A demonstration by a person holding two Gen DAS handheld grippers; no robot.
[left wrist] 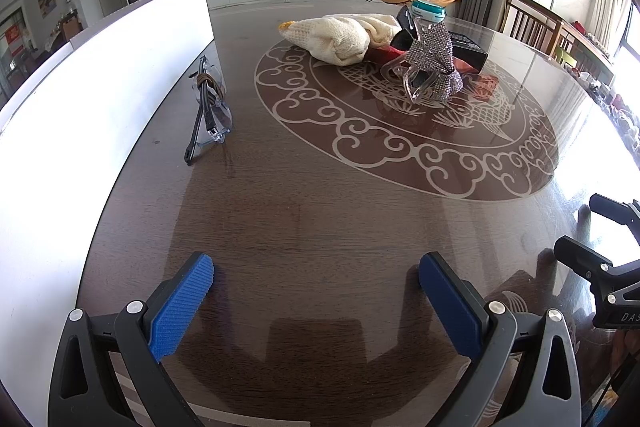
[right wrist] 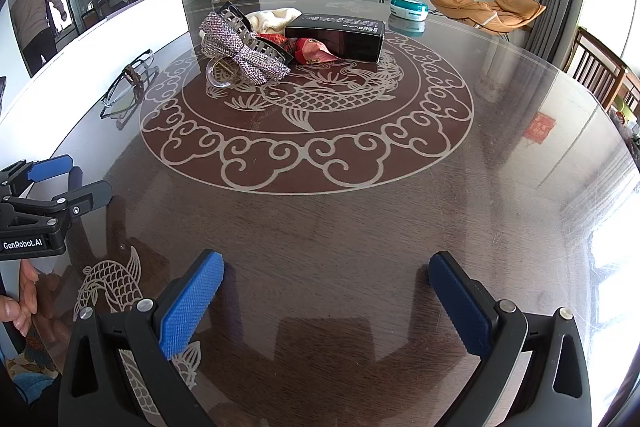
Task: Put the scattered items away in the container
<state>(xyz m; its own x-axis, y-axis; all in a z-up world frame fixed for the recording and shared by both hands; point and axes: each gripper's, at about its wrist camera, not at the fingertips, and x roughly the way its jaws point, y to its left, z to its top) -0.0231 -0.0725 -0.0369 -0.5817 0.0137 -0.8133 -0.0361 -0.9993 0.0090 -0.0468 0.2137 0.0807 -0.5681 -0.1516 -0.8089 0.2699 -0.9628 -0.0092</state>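
While both tongs, left and right, are hanging released, I'm seeing the hair clip piled mid-table, glasses against the container, its inside hidden.

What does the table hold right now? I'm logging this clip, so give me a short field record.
surface: dark glossy round table with fish inlay
container: white box, left edge
beside box: clear-lens black-armed glasses
centre pile: rhinestone bow hair clip, cream knitted cloth, black rectangular carton, red pouch
far side: teal round case
left tool: open, empty
right tool: open, empty
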